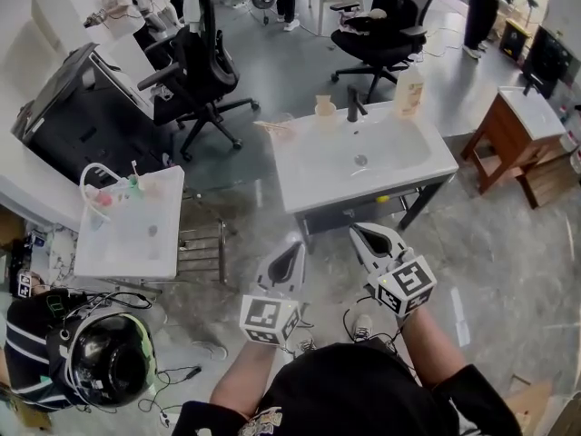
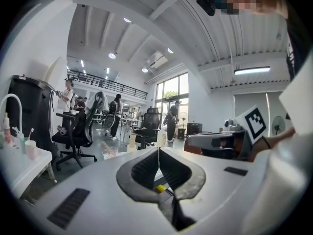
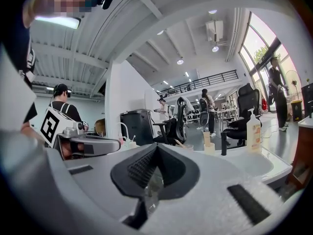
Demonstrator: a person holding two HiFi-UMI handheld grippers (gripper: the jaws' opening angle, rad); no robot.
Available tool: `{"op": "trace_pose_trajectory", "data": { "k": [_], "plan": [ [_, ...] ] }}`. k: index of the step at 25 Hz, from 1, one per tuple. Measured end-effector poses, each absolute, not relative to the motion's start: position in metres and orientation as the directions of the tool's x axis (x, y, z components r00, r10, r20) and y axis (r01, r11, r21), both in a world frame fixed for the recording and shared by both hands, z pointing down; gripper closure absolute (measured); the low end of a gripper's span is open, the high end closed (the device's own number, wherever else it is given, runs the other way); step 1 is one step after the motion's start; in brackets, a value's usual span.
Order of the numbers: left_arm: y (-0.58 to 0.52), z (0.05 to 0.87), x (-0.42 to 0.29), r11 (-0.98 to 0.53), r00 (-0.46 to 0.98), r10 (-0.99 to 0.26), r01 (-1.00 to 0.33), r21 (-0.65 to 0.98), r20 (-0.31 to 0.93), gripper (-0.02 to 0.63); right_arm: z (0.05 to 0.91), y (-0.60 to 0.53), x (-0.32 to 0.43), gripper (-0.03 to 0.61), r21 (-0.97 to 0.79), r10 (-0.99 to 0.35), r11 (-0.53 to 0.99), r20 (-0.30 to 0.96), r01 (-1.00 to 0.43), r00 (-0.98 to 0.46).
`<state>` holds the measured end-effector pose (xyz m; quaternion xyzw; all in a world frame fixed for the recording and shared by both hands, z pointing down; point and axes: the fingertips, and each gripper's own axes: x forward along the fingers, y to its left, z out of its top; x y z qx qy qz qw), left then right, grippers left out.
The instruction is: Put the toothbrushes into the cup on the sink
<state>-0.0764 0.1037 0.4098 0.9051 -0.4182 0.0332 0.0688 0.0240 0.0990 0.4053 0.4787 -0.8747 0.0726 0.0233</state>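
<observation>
A thin pale stick that looks like a toothbrush leans out of a clear cup at the far left corner of the white sink; it is too small to count how many brushes are there. Just to the right, along the same far rim, stand a cream cup, a black faucet and, further right, a soap bottle. The left gripper and the right gripper hover side by side on the near side of the sink, over the grey floor, both apart from the sink and pointing toward it. In the left gripper view the left gripper's jaws are pressed together with nothing between them, and the clear cup shows beyond them. In the right gripper view the right gripper's jaws are likewise closed on nothing, with the sink beyond them to the right. To the left stands a second basin with small cups and bright items at its far edge. Black office chairs stand farther off, and a wooden stand is at the right.
</observation>
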Motion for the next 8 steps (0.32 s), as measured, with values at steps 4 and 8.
{"op": "trace_pose_trajectory", "data": {
  "k": [4, 8],
  "plan": [
    [0.1054, 0.4092, -0.0744, -0.636, 0.643, -0.757, -0.766, 0.095, 0.116, 0.607, 0.4043, 0.1002, 0.0261, 0.574, -0.101, -0.830, 0.538, 0.109, -0.837, -0.547],
    [0.1055, 0.4118, -0.0717, -0.630, 0.638, -0.761, -0.770, 0.096, 0.120, 0.607, 0.4064, 0.1014, 0.0292, 0.574, -0.099, -0.826, 0.544, 0.112, -0.833, -0.552]
  ]
}}
